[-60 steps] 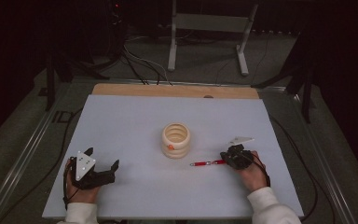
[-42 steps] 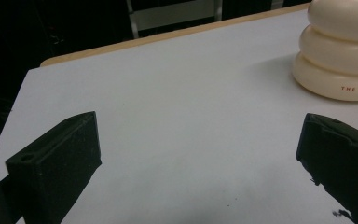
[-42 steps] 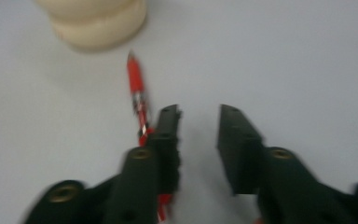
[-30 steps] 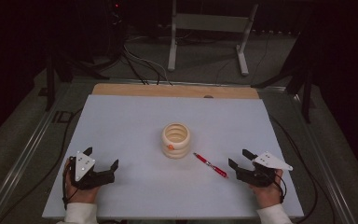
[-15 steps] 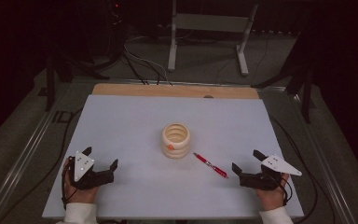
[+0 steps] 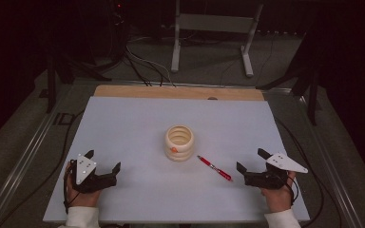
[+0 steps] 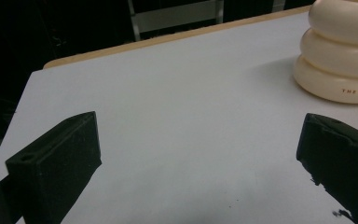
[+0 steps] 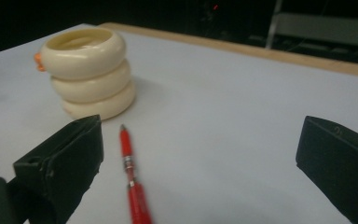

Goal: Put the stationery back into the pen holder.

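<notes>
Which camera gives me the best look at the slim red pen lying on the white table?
The right gripper view: the slim red pen lies close between its open jaws, tip toward the cream ringed holder. The high view shows the pen whole but small, beside that holder.

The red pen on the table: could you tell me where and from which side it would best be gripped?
Probably at mid-barrel. The pen lies flat on the table, slanting from beside the cream holder toward the right gripper, which stands open and apart from it. Come from above, jaws set across the thin barrel, clear of the holder.
</notes>
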Available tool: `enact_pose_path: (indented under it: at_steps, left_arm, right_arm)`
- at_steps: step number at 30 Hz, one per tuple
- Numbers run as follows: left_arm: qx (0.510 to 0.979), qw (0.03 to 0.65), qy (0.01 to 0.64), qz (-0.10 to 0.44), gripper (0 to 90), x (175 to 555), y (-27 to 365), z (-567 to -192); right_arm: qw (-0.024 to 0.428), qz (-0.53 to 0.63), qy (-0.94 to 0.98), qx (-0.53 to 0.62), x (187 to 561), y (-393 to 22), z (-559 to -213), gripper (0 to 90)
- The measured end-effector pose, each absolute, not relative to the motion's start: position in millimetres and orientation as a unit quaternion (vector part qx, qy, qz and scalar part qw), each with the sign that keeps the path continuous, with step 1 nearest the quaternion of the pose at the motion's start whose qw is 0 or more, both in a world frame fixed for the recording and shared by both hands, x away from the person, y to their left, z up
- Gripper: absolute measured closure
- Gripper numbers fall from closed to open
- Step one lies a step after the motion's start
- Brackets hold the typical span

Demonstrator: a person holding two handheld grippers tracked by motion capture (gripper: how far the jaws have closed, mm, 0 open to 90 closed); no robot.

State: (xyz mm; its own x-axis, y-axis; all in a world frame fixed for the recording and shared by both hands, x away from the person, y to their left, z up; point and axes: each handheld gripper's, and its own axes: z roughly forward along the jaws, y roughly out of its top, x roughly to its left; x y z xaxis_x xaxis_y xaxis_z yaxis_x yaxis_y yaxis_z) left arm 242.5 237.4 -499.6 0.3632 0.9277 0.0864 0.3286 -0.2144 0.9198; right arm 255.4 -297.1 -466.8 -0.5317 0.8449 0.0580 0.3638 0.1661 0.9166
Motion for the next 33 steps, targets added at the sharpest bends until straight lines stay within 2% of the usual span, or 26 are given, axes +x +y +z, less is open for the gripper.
enact_pose_path:
  at_steps: [6, 22, 33]
  left_arm:
    - [0.7, 0.438, 0.448, 0.342, 0.3, 242, 237, -500]
    - [0.699, 0.438, 0.448, 0.343, 0.2, 242, 237, -499]
    - [0.7, 0.438, 0.448, 0.342, 0.3, 243, 237, -500]
  right_arm:
    - [0.199, 0.466, 0.766, 0.396, 266, -288, -458, 0.8]
    - [0.167, 0.397, 0.823, 0.371, 294, -253, -438, 0.7]
    - [0.145, 0.321, 0.861, 0.367, 315, -223, -444, 3.2]
